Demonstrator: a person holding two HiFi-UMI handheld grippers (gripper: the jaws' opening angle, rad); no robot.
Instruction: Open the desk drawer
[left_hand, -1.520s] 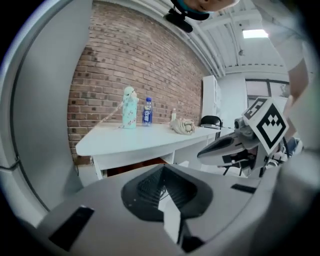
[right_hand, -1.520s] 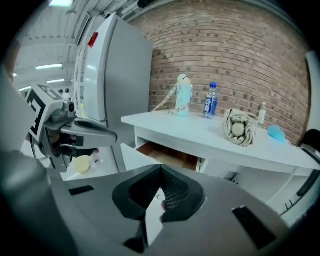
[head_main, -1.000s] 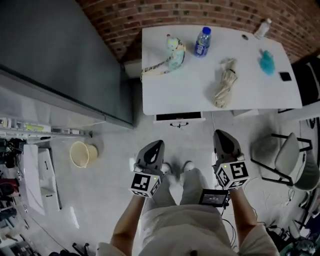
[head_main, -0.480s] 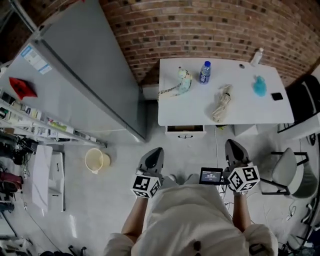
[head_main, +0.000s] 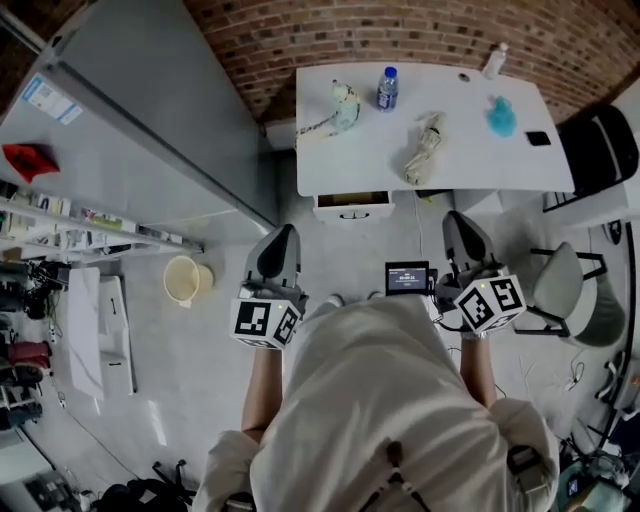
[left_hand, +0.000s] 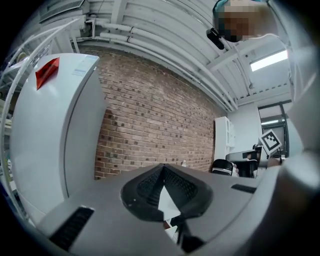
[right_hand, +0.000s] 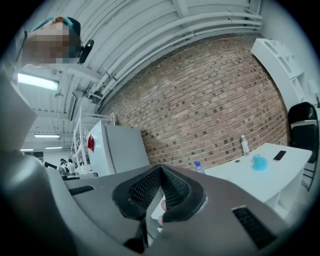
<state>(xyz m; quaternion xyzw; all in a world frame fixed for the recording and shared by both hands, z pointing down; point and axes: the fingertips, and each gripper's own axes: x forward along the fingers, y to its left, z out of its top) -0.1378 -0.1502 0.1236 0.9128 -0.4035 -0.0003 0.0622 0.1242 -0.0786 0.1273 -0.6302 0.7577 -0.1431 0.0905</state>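
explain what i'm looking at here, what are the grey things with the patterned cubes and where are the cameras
There is no robot here. A person stands on the floor with a hand-held two-jaw tool in each hand: the left gripper and the right gripper. The patterned cubes are parts of those grippers.

The head view comes from a camera on the person's head, looking steeply down. The other two pictures come from a camera riding on each gripper, looking along its jaws. In both, the jaws are together and hold nothing.

Ahead stands a white desk with a drawer under its front edge. On the desk lie a water bottle, a pale bundle, a blue thing and a small black flat thing. Neither gripper touches the desk.
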